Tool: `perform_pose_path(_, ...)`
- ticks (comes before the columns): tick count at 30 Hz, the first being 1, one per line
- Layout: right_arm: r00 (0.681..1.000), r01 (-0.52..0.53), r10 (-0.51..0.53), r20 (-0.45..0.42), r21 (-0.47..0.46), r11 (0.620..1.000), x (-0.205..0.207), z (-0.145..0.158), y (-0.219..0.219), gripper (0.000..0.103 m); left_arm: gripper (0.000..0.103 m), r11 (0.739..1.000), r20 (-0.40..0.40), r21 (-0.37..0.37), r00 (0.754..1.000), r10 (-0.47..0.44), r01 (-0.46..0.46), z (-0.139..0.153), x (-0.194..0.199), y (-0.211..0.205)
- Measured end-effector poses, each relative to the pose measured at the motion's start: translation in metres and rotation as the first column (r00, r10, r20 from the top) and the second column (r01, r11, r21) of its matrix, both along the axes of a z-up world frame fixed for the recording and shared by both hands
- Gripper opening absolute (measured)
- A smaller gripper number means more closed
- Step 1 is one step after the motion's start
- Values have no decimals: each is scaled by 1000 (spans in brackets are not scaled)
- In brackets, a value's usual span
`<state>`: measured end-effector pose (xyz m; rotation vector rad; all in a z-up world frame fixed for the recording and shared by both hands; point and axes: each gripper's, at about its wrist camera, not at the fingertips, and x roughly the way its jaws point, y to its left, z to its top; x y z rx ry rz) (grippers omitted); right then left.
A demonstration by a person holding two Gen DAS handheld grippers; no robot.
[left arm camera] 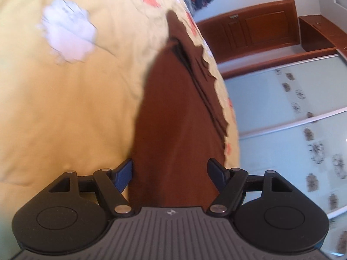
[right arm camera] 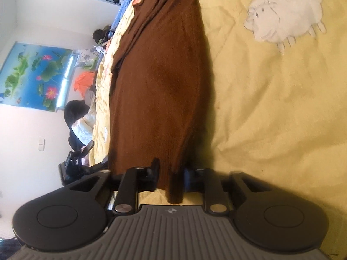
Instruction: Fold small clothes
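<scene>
White walls, a wooden cabinet point(left arm camera: 258, 32) and a lotus poster point(right arm camera: 34, 73).

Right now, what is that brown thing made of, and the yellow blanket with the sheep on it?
The brown garment looks like a soft knit, maybe wool or cotton: fine ribbed lines run along it, and its surface is matte and a bit fuzzy. The yellow blanket looks like smooth woven cotton, matte, with shallow creases. Its white sheep seems printed or stitched on; which one is unclear.

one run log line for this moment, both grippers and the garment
left gripper: open, astride brown garment | right gripper: jaws narrow, garment end between | garment: folded long on yellow bedspread
</scene>
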<state>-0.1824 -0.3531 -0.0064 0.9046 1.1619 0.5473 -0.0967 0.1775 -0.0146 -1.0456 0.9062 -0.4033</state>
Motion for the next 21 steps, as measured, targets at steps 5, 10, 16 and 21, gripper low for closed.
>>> perform_pose_path(5,999,16,-16,38,6,1000,-3,10,-2,64,73,991,0,-121,998,-66,65,-7,10,0)
perform_pose_path(10,999,25,-25,28,17,1000,-2,9,-6,64,70,997,49,-24,996,-70,72,9,10,15)
perform_pose_path(16,999,9,-9,34,10,1000,3,12,0,70,50,986,-19,113,992,-123,124,9,21,16)
perform_pose_path(21,999,10,-9,32,-10,1000,4,15,3,70,36,975,-23,146,986,-164,165,7,23,7)
